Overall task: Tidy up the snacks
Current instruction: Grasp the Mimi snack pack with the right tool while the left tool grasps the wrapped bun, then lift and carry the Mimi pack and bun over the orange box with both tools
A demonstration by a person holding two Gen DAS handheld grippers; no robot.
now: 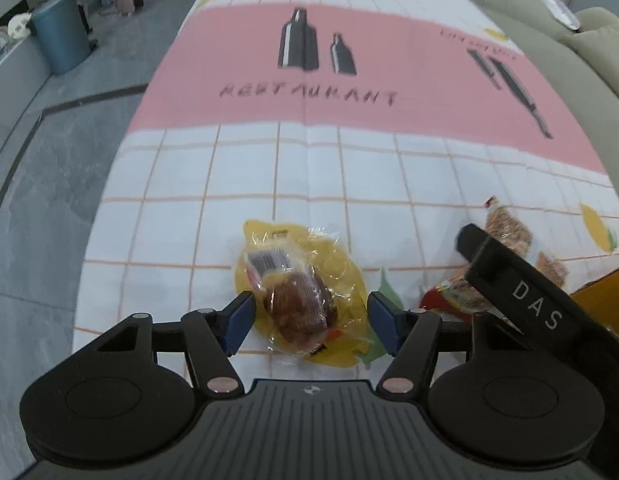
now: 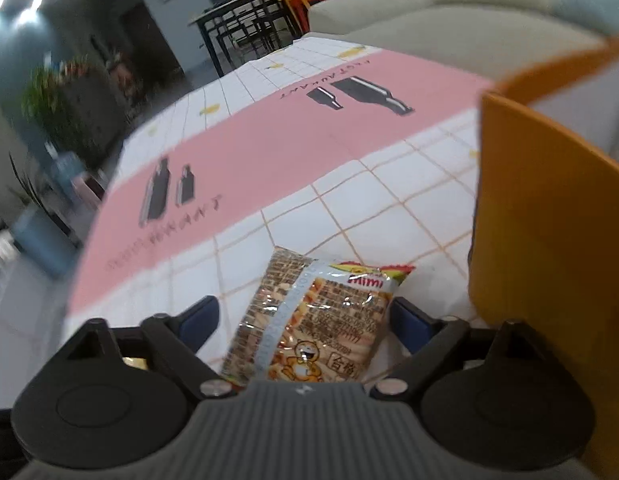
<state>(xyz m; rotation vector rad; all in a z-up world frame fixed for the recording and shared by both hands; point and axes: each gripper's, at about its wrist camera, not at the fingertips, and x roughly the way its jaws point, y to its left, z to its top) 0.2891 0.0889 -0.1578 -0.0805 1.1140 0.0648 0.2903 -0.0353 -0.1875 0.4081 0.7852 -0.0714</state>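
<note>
A brown bun in a clear wrapper lies on the tablecloth over a printed lemon. My left gripper is open, its blue pads on either side of the bun, not touching it. A "Mimi" snack packet lies flat on the cloth. My right gripper is open around it, pads apart from it. The packet and the right gripper's body also show at the right of the left wrist view. An orange box stands just right of the packet.
The cloth has a pink band with bottle prints. A beige sofa runs along the table's far right side. A blue bin and plants stand on the floor to the left. The orange box's corner shows at the right.
</note>
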